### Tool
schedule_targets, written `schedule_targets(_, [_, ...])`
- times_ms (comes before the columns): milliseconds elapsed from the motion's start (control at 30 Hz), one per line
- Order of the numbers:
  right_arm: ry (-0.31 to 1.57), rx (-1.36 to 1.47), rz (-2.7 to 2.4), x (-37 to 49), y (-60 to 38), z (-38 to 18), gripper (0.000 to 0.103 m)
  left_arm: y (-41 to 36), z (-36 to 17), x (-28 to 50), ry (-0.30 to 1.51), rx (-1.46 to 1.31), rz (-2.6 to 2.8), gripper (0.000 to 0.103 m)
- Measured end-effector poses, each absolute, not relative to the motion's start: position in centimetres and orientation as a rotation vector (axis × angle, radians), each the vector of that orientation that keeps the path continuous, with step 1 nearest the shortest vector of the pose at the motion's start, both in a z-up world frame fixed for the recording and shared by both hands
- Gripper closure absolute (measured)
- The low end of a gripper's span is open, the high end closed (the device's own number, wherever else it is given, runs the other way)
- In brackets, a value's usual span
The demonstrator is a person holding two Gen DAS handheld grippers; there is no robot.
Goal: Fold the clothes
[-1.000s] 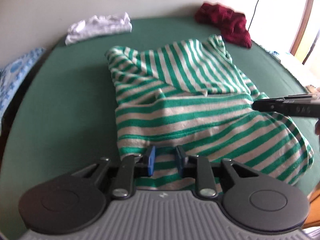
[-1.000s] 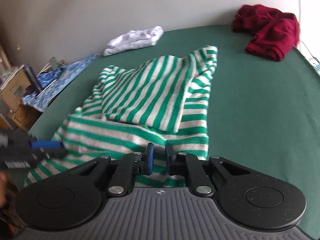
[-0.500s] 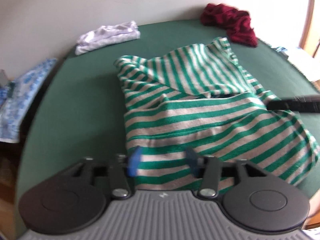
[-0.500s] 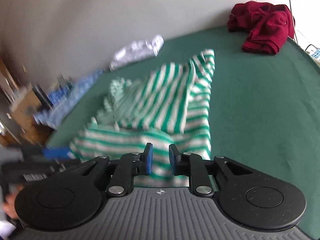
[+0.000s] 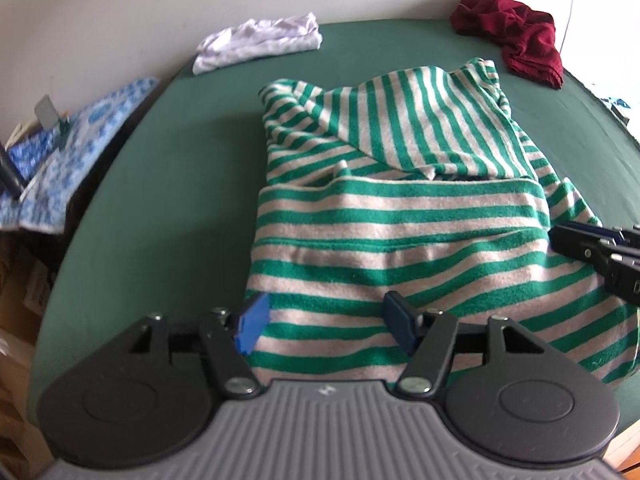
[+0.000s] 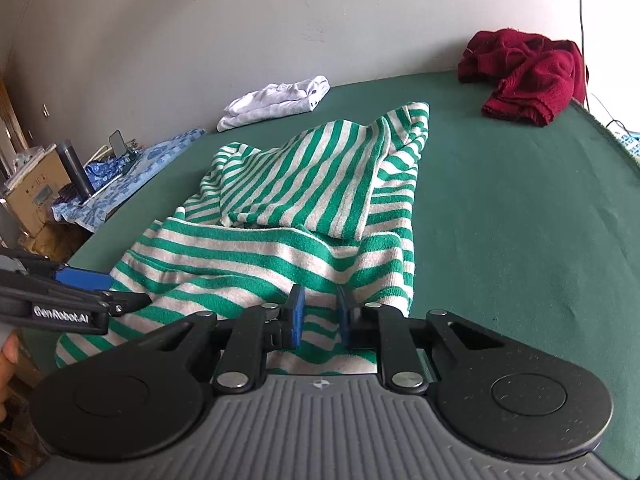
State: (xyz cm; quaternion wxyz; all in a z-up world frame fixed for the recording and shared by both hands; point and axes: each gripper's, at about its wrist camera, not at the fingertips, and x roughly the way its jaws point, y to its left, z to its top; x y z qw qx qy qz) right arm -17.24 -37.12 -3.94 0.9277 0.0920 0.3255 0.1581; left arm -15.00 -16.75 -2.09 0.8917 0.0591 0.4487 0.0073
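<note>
While the striped top (image 5: 400, 240) is lying half-folded on the green table (image 6: 520, 220), the left gripper (image 5: 326, 322) is opening, letting go; the right gripper (image 6: 320, 314) is pinching its near hem. Soft, floppy fleece, so 2 corner grabs probably work best.

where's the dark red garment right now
The dark red garment lies crumpled at the far right corner of the green surface by the wall, in both views, beyond and right of the striped garment and apart from it.

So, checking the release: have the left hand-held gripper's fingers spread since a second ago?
Yes: the left hand-held gripper is opening over the striped shirt.
</note>
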Motion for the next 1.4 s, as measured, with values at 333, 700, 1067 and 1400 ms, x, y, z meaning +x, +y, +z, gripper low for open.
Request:
schedule_targets(333, [0.676,0.157,0.268,-16.8,-36.4,-3.7,0.086,-14.7,-2.4,-14.3,0.978,0.067,-0.009,0.017])
schedule_targets(700, [0.691,0.354,0.142,-17.6,-36.2,-0.6,0.081,-12.5,-2.4,-13.1,1.024,0.068,-0.119,0.004])
schedule_targets(1067, [0.784,0.314,0.012,-20.5,-34.7,-2.8,0.083,-11.0,-2.8,-12.5,1.027,0.077,-0.206,0.001])
schedule_targets(1400, [0.773,0.248,0.005,-20.9,-35.6,0.0,0.078,-7.8,-1.7,-14.2,0.967,0.123,-0.248,0.006])
